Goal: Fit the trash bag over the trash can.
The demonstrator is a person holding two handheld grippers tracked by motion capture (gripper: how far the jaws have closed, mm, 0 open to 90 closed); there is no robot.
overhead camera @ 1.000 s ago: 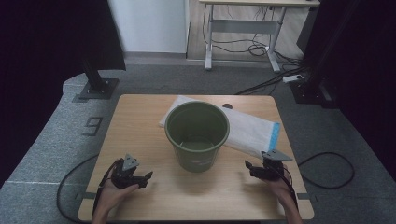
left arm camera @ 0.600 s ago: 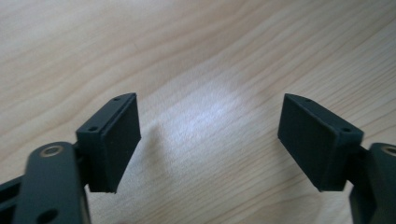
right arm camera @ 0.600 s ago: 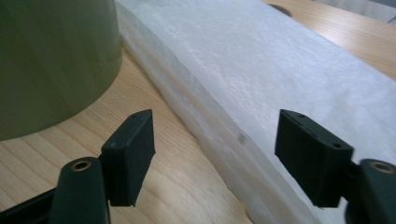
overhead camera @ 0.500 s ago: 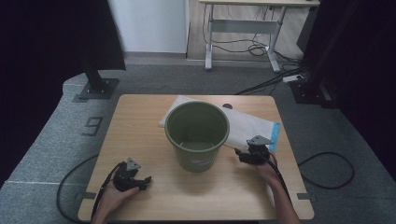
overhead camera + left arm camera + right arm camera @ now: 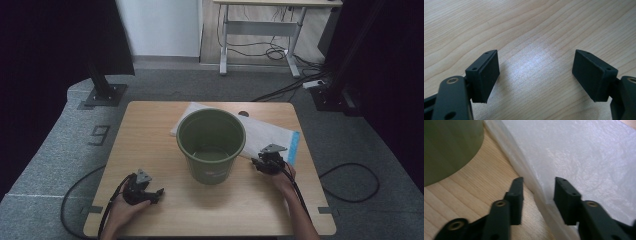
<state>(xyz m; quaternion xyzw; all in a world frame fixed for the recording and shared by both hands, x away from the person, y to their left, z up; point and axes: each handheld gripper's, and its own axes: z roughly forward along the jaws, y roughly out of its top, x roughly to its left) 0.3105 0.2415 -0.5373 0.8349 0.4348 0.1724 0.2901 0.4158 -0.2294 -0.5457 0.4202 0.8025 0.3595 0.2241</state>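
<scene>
While the right gripper [image 5: 537,195] straddles the near edge of the white plastic bag [image 5: 579,157], its jaws stand partly apart, one on bare wood, the other over the film; the folded edge runs up between them, and whether the pads touch it cannot be told. Ahead and to that gripper's left in its own view rises the wall of the green bucket [image 5: 449,150], just beside the bag's edge. From the high view, the right gripper [image 5: 261,165] sits close to the bucket [image 5: 212,145], with the bag [image 5: 265,132] partly under the bucket. Well apart, the left gripper [image 5: 155,194] rests low on the wooden surface [image 5: 150,125], jaws wide apart over bare wood [image 5: 536,65], holding nothing.
</scene>
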